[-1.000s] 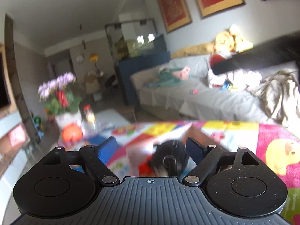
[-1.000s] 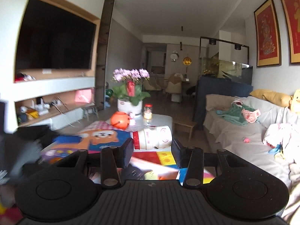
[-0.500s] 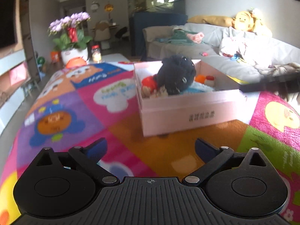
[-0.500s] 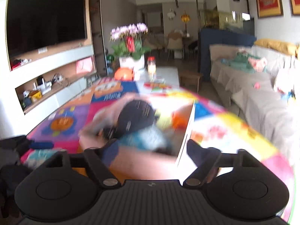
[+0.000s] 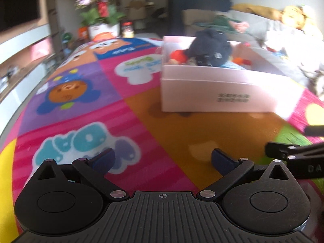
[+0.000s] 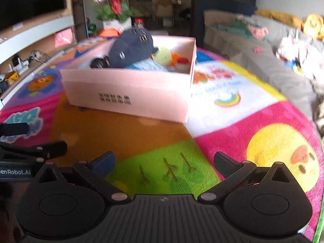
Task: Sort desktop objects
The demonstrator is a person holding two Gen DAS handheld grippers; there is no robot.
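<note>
A pink box (image 5: 212, 93) stands on the colourful mat; it also shows in the right wrist view (image 6: 129, 95). In it lie a dark blue plush toy (image 5: 210, 48) (image 6: 131, 50), a red toy (image 5: 178, 55), a yellow plush (image 6: 164, 55) and other small toys. My left gripper (image 5: 163, 160) is open and empty, low over the mat in front of the box. My right gripper (image 6: 164, 161) is open and empty, also in front of the box. Each gripper shows at the edge of the other's view.
The colourful play mat (image 5: 85, 85) covers the table. A potted plant with purple flowers (image 5: 101, 10) and a jar (image 5: 127, 29) stand at the far end. A grey sofa (image 6: 263, 60) with clothes and plush toys runs along the right.
Both grippers have drawn back from the box and dropped lower over the mat. The dark plush toy lies in the box. Both grippers stay open.
</note>
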